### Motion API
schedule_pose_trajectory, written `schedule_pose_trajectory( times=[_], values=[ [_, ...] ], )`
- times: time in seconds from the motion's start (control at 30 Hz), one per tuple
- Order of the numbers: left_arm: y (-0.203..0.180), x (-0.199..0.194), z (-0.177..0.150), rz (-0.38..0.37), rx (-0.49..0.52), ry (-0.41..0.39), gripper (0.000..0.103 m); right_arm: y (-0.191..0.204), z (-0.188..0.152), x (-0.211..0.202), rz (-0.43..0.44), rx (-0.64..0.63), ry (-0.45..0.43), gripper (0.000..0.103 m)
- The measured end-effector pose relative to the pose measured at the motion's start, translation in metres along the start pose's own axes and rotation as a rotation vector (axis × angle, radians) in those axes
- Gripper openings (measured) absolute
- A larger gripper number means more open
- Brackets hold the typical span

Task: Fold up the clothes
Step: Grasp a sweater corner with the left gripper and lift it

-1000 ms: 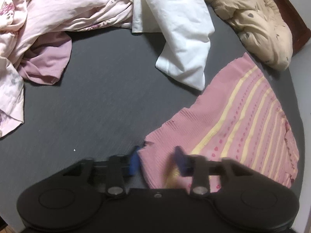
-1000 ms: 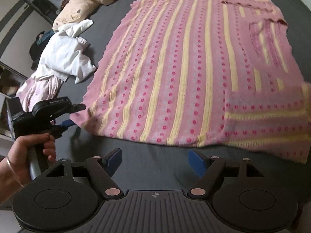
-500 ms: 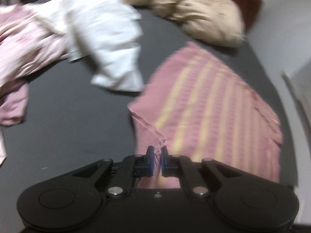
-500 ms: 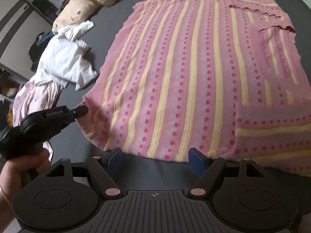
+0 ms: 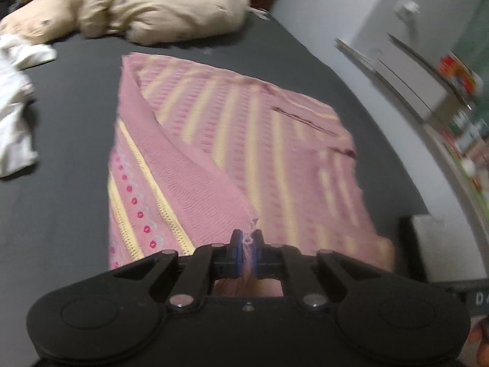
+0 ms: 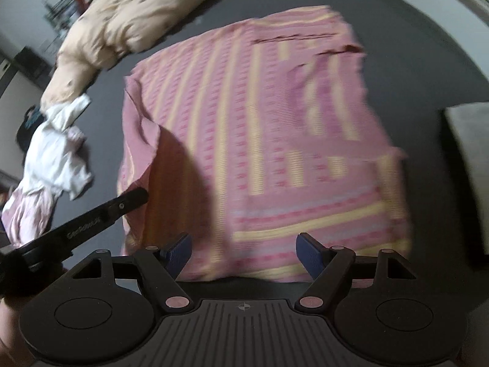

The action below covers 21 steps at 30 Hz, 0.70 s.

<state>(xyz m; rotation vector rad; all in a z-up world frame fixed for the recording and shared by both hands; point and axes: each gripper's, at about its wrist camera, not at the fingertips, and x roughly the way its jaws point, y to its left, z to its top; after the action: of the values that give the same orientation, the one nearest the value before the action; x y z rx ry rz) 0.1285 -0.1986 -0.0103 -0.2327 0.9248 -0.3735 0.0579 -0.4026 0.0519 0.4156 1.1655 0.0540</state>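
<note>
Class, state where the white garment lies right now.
In both wrist views the white garment lies left of the pink striped sweater, below the beige quilt.

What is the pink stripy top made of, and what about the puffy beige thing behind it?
The pink stripy top looks like thin knitted fabric, probably cotton or acrylic: fine ribs show on its turned-over flap, and it drapes softly. The puffy beige thing looks like quilted, padded cloth with a matte surface, judging by its soft bulges; its filling cannot be seen.

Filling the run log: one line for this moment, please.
left gripper: shut on pink striped garment corner, lifted | right gripper: open, empty
</note>
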Motion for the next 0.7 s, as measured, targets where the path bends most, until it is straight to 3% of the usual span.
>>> schedule_pose_trajectory(
  times=[0.2, 0.3, 0.47, 0.57, 0.7],
  values=[
    [-0.055, 0.022, -0.012, -0.014, 0.069, 0.064, 0.006, -0.056, 0.033, -0.022, 0.044, -0.004, -0.069, 0.076],
    [-0.070, 0.028, -0.020, 0.022, 0.090, 0.092, 0.006, -0.064, 0.062, -0.027, 0.135, -0.101, -0.109, 0.076],
    [-0.068, 0.025, -0.025, 0.120, 0.033, 0.087, 0.007, -0.047, 0.124, -0.017, 0.298, -0.288, -0.163, 0.075],
    [-0.056, 0.011, -0.026, 0.180, -0.051, 0.035, 0.007, -0.029, 0.170, 0.010, 0.417, -0.281, -0.093, 0.075],
    [-0.031, -0.026, -0.022, 0.282, -0.213, -0.108, 0.007, 0.003, 0.227, 0.060, 0.504, -0.231, 0.037, 0.075]
  ],
)
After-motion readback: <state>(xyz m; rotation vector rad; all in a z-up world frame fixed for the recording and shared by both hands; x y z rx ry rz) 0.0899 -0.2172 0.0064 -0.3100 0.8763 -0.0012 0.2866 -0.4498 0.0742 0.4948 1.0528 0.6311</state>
